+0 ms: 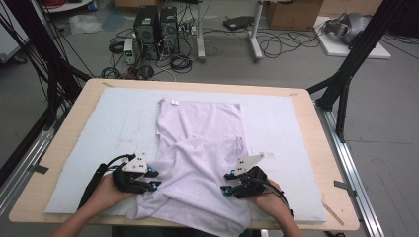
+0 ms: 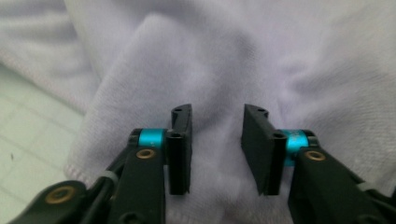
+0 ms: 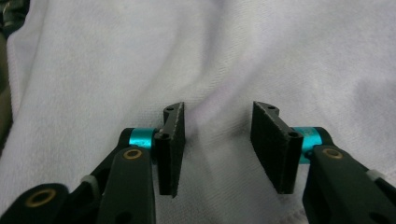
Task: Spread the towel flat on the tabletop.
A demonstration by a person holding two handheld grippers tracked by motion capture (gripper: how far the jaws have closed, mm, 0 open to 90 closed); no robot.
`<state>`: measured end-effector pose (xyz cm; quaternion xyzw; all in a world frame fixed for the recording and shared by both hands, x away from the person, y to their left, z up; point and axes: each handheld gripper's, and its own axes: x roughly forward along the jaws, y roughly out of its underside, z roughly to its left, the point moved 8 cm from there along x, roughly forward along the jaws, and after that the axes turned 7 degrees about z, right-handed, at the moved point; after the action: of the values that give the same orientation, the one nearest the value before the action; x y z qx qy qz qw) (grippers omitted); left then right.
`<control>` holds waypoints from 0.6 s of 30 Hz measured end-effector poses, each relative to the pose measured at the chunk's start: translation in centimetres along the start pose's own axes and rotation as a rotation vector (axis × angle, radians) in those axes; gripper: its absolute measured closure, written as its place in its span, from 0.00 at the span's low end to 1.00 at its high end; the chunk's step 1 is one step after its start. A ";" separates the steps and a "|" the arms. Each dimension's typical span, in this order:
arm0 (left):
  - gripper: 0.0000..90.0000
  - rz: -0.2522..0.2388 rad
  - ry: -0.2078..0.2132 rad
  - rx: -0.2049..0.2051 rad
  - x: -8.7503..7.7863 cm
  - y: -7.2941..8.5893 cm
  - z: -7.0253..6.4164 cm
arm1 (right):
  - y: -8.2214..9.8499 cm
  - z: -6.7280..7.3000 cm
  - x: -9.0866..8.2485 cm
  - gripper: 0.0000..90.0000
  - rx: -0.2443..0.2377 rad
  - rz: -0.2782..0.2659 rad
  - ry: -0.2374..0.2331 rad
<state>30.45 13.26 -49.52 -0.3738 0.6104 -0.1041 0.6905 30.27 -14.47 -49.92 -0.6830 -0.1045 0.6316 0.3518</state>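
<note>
Towel (image 1: 200,148) rumpled on mat (image 1: 99,128), grippers open

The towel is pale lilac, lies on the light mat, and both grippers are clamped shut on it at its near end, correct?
Not quite. The towel is pale lilac on the mat, but the left gripper and the right gripper stand open over the cloth, as both gripper views show.

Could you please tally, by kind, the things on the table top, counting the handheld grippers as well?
Lilac towel: 1
Pale blue-grey mat under it: 1
Handheld grippers, left gripper and right gripper, both with jaws apart over the towel: 2
Total: 4
</note>
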 end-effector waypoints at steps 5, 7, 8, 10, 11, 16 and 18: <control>0.98 0.040 0.002 0.046 -0.5 0.3 -1.0 | 0.0 0.5 0.0 0.96 -0.008 -0.016 -0.036; 0.98 0.050 0.016 0.058 -1.1 0.8 -1.6 | 0.2 0.9 -0.2 0.97 -0.023 -0.005 -0.059; 0.98 0.045 0.019 0.058 -1.3 1.0 -1.9 | 0.3 1.3 -0.4 0.97 -0.038 0.000 -0.062; 0.98 0.033 0.026 0.061 -2.2 1.5 -2.7 | 0.5 2.2 -1.0 0.97 -0.048 -0.007 -0.074; 0.98 0.024 0.022 0.067 -2.7 1.7 -3.1 | 0.7 2.8 -1.4 0.97 -0.049 -0.014 -0.080; 0.94 -0.078 0.023 0.087 -6.7 1.1 -4.8 | 0.8 5.9 -4.7 0.96 -0.078 -0.066 -0.097; 0.82 -0.098 0.008 0.080 -7.1 0.5 -4.6 | 0.1 6.5 -6.2 0.88 -0.076 -0.101 -0.104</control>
<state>24.39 16.14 -44.29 -0.3748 0.5896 -0.1637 0.6964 23.04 -15.93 -44.83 -0.6560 -0.1809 0.6433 0.3509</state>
